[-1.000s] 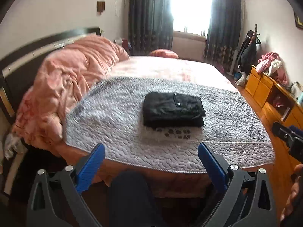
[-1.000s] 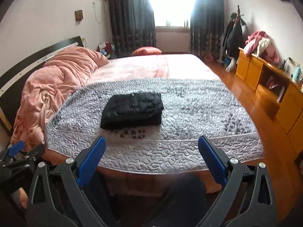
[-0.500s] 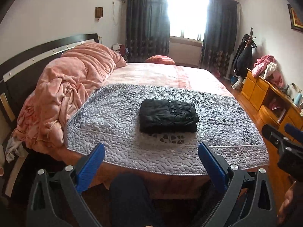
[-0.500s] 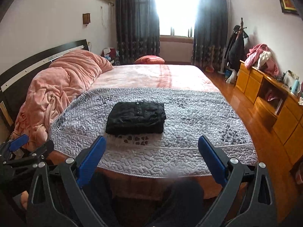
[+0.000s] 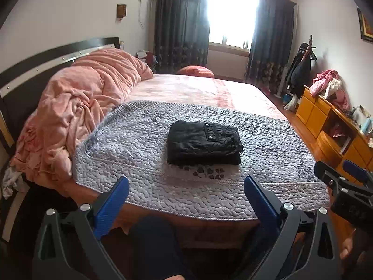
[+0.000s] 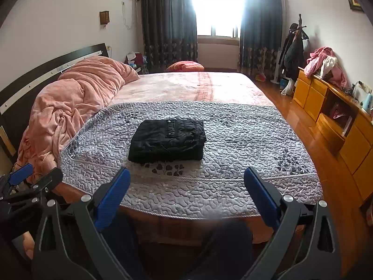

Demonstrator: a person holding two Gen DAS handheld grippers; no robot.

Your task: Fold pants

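Note:
The black pants [image 5: 204, 142] lie folded into a compact rectangle on the grey quilted cover [image 5: 130, 144] near the bed's near edge; they also show in the right wrist view [image 6: 167, 140]. My left gripper [image 5: 186, 194] is open and empty, held back from the bed edge, well short of the pants. My right gripper [image 6: 186, 187] is open and empty too, at about the same distance. Each gripper shows at the edge of the other's view: the right one [image 5: 345, 186], the left one [image 6: 28, 182].
A crumpled pink duvet [image 5: 79, 107] is heaped at the left by the dark headboard [image 5: 35, 70]. Orange wooden cabinets [image 6: 335, 116] with clothes on top line the right wall. A coat stand [image 6: 293, 51] stands by the curtained window. The person's dark-trousered knees [image 5: 153, 245] are below the grippers.
Both grippers have drawn back and risen from the bed, so the folded pants look smaller and farther away. The pants have not moved. Both grippers stay open.

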